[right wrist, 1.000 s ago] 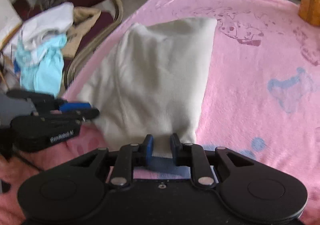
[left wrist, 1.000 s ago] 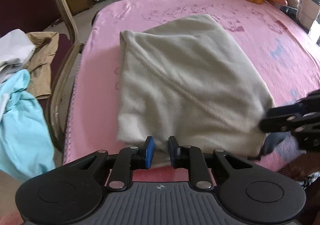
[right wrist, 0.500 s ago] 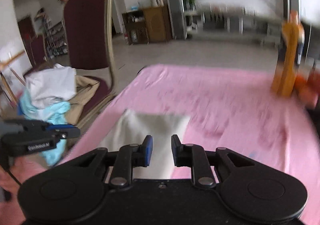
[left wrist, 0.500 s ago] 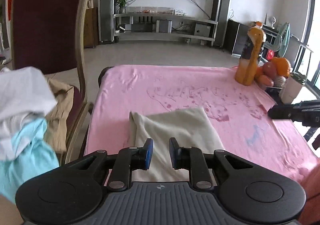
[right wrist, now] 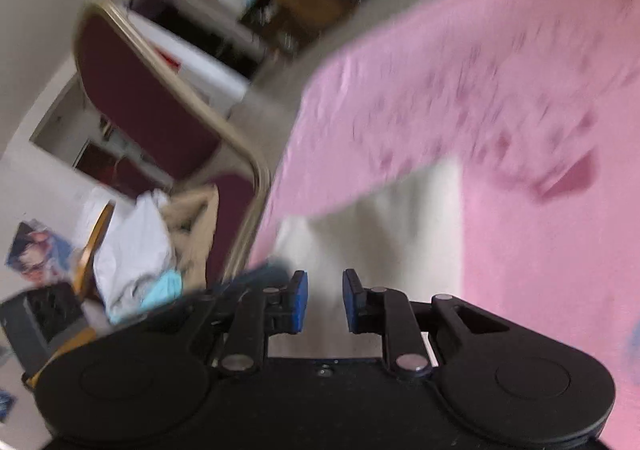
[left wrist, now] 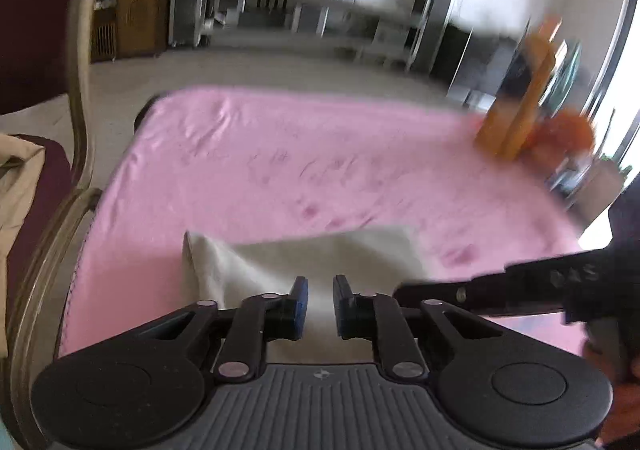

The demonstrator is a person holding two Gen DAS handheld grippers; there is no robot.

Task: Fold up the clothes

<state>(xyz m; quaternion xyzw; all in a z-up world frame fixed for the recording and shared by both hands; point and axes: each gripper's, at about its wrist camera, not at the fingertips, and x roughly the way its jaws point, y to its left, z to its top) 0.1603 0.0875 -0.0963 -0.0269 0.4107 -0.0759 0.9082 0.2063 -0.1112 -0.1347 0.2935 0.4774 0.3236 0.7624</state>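
Jaws of both the left gripper [left wrist: 319,304] and the right gripper [right wrist: 324,302] stand parted, grasping nothing, above a pink-covered bench [left wrist: 280,170]. A cream garment [left wrist: 320,262] lies folded flat near its front edge. Only the right view shows the chair [right wrist: 160,110] heaped with clothes [right wrist: 136,250]; only the left shows an orange bottle [left wrist: 520,102].

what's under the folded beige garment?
The folded beige garment lies on the pink printed blanket. Whatever the blanket covers is hidden, as is anything tucked inside the folds.
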